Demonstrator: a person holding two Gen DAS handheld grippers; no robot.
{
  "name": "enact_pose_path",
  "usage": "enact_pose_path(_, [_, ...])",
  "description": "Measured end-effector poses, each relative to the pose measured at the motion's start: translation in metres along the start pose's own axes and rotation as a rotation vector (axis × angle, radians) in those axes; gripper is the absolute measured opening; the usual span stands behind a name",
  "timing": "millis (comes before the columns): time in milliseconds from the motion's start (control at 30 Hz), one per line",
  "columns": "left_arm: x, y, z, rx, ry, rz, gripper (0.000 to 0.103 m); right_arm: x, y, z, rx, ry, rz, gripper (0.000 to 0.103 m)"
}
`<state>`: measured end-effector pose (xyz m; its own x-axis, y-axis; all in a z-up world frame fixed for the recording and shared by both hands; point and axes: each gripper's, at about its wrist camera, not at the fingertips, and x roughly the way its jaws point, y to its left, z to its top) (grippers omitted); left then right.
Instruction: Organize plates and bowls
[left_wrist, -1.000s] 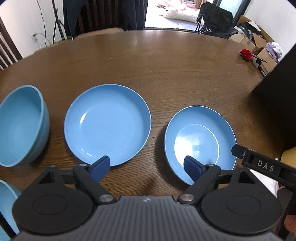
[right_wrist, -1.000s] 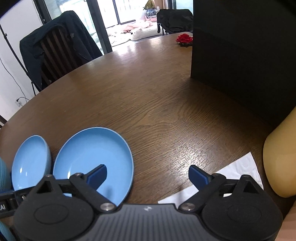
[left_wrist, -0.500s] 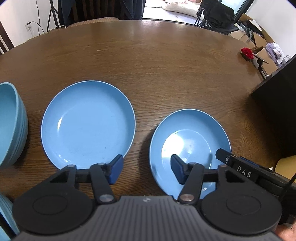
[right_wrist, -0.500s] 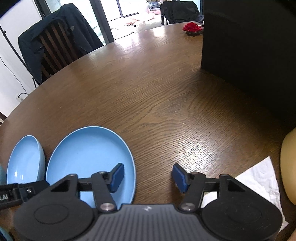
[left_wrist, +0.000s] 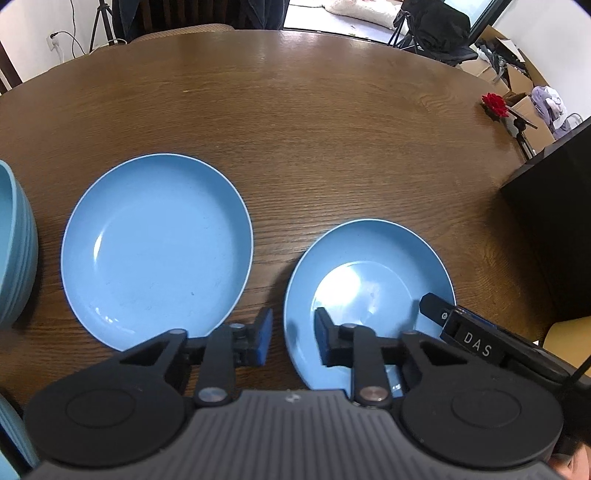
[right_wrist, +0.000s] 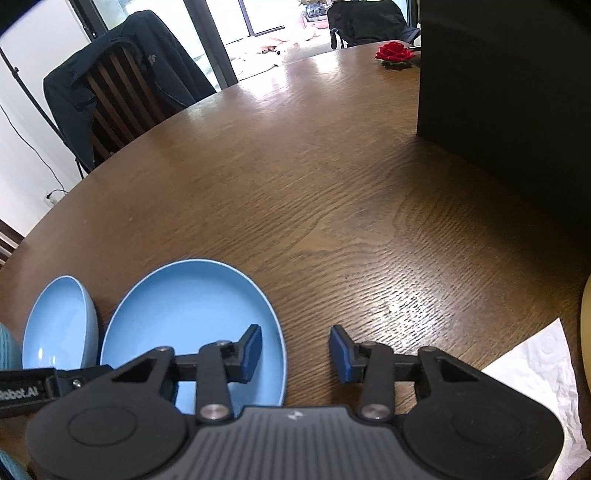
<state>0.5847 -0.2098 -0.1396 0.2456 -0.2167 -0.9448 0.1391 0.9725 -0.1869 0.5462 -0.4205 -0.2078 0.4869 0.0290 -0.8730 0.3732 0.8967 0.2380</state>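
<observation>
In the left wrist view a large blue plate (left_wrist: 155, 247) lies on the brown table, and a smaller blue plate (left_wrist: 369, 288) lies to its right. A blue ribbed bowl (left_wrist: 14, 251) sits at the left edge. My left gripper (left_wrist: 291, 339) straddles the smaller plate's left rim with a narrow gap, its pads not touching it. In the right wrist view my right gripper (right_wrist: 295, 354) is partly open, straddling the right rim of the smaller plate (right_wrist: 192, 325) without gripping it. The large plate (right_wrist: 59, 332) shows to the left there.
A black box (right_wrist: 509, 85) stands on the table at the right. A red flower (right_wrist: 395, 51) lies at the far edge. A white napkin (right_wrist: 543, 373) and a yellow object (left_wrist: 565, 332) are near the front right. A chair with a dark jacket (right_wrist: 122, 77) stands behind.
Both grippers have closed from wide open to a narrow gap. The left gripper has shifted right, onto the smaller plate's left rim. The right gripper has barely moved.
</observation>
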Motion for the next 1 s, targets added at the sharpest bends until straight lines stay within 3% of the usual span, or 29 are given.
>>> enact_pose_path(433, [0.007, -0.004, 0.002, 0.014, -0.027, 0.021, 0.01, 0.001, -0.004, -0.002, 0.022, -0.003, 0.049, 0.01])
enact_pose_path(1000, [-0.004, -0.016, -0.008, 0.103, -0.118, 0.056, 0.009, -0.01, -0.004, -0.007, 0.025, -0.022, 0.068, 0.008])
